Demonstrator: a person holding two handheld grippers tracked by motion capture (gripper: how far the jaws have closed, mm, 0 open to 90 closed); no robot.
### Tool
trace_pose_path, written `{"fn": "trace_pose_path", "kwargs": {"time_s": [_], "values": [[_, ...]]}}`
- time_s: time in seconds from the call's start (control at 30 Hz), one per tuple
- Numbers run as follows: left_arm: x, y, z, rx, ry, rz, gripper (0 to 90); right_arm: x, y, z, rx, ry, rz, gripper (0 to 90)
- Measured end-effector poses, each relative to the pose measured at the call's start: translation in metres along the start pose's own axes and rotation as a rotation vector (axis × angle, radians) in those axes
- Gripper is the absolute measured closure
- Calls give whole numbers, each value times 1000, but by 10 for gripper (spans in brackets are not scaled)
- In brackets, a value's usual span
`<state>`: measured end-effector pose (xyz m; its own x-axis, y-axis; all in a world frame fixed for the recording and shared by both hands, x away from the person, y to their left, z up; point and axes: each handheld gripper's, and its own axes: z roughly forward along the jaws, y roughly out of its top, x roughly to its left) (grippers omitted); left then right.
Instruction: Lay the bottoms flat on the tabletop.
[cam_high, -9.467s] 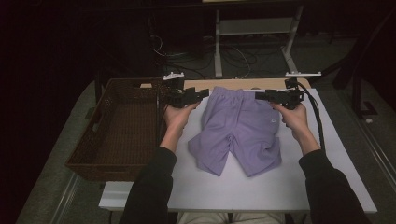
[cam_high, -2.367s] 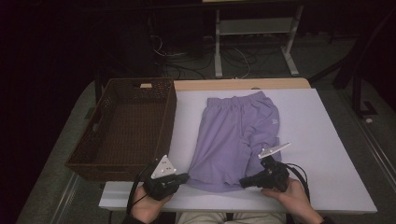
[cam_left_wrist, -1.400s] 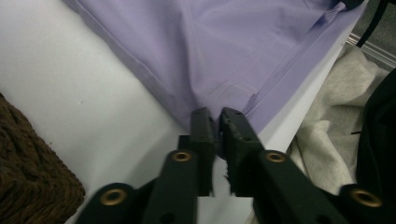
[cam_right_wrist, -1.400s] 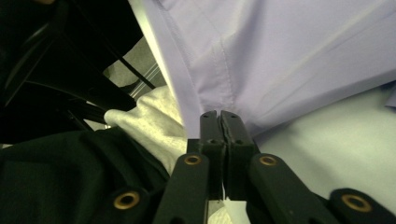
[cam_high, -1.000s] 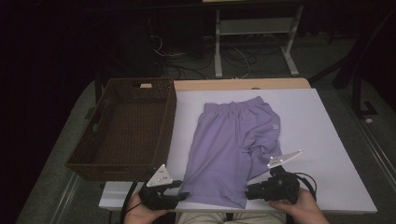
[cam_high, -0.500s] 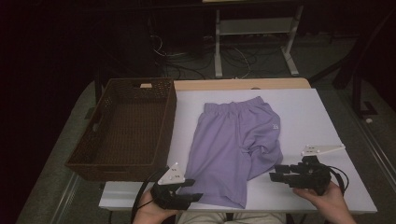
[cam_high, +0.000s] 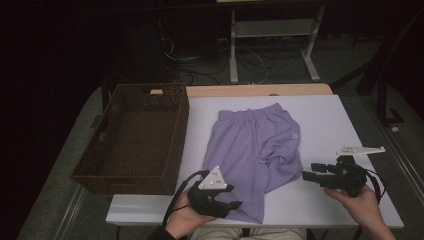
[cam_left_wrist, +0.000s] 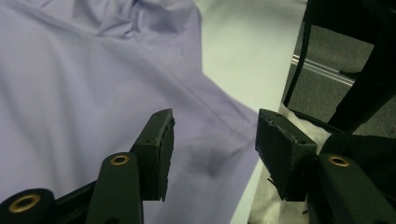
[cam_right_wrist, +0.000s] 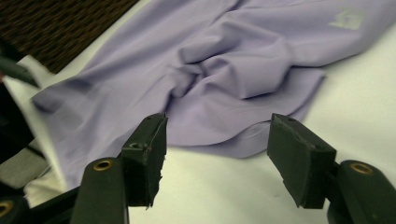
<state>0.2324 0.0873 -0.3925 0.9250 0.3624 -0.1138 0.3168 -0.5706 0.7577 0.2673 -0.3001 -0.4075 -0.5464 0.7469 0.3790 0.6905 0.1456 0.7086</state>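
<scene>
Purple shorts (cam_high: 250, 145) lie crumpled on the white table (cam_high: 330, 125), waistband at the far side and one leg reaching the front edge. My left gripper (cam_high: 231, 206) hovers at that front hem, open; in the left gripper view its jaws (cam_left_wrist: 212, 140) stand apart just above the purple shorts (cam_left_wrist: 93, 84) with nothing pinched. My right gripper (cam_high: 306, 175) points left at the folded right leg from bare table. Its jaws have just been opening, and in the right gripper view they (cam_right_wrist: 217, 149) are empty, short of the shorts (cam_right_wrist: 224, 70).
A brown wicker basket (cam_high: 125, 177) stands at the table's left, close to the shorts. The table's front edge runs right under my left gripper. Bare white table (cam_right_wrist: 355, 107) lies right of the shorts. Dark floor, cables and a stand are beyond.
My right gripper has pulled away to the right from the shorts' leg and its jaws have spread. My left gripper has slid right, onto the front hem.
</scene>
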Motion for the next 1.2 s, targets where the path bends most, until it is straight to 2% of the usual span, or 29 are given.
{"fn": "trace_pose_path", "kwargs": {"time_s": [0.27,0.47,0.63,0.73,0.93,1.0,1.1,1.2], "values": [[-3,18,25,14,-34,36,474,-24,12,11,-40,-74,25,384],[-3,28,43,7,-58,56,488,-45,24,31,-5,-119,10,468],[0,33,54,10,-70,50,497,-58,32,48,22,-121,11,537],[3,34,59,12,-72,45,501,-62,35,59,34,-113,2,566],[6,34,64,9,-67,36,510,-68,40,79,96,-112,-19,641],[8,34,65,9,-64,35,511,-68,42,83,99,-103,-31,708],[10,34,67,4,-66,26,513,-65,44,87,123,-100,-55,866],[11,35,69,-2,-70,23,517,-63,44,84,143,-107,-48,876]]}}
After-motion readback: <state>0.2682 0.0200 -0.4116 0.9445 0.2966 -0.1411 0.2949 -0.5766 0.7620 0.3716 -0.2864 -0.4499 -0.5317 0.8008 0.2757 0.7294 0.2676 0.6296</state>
